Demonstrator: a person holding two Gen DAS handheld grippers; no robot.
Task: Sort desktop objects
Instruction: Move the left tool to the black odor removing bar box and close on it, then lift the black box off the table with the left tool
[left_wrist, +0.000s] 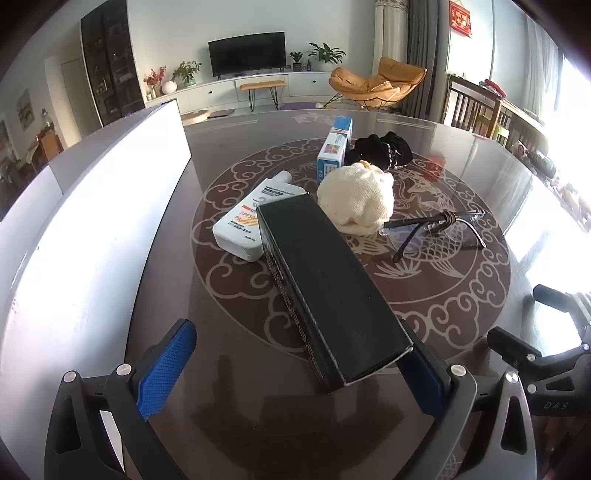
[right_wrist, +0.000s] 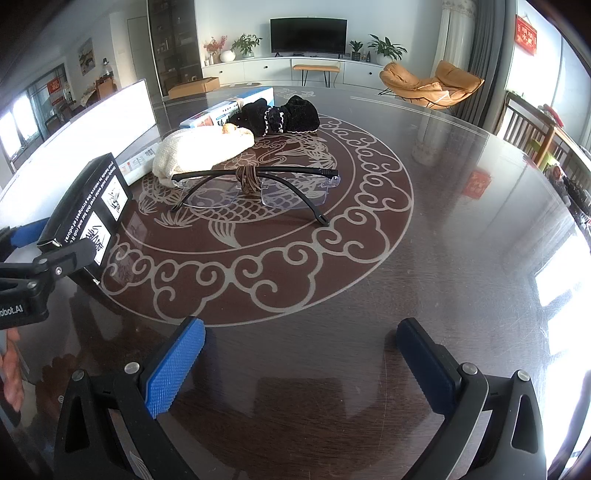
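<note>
- Two grippers, both spread: left gripper (left_wrist: 295, 365) straddles long black cardboard box (left_wrist: 328, 288), frame centre, not clamped.
- Right gripper (right_wrist: 301, 363) empty, over dark patterned glass worktop (right_wrist: 461, 221).
- Rimless glasses (right_wrist: 255, 190) mid-frame.

light: bright daylight from right | glare: white panel (left_wrist: 92, 229), table (right_wrist: 480, 258) blown out | edges: fisheye-bent, dark vignette

Box (left_wrist: 325, 291) front; bottle (left_wrist: 247, 221) left, glasses (left_wrist: 436, 229) right, cloth (left_wrist: 356, 199) behind.
</note>
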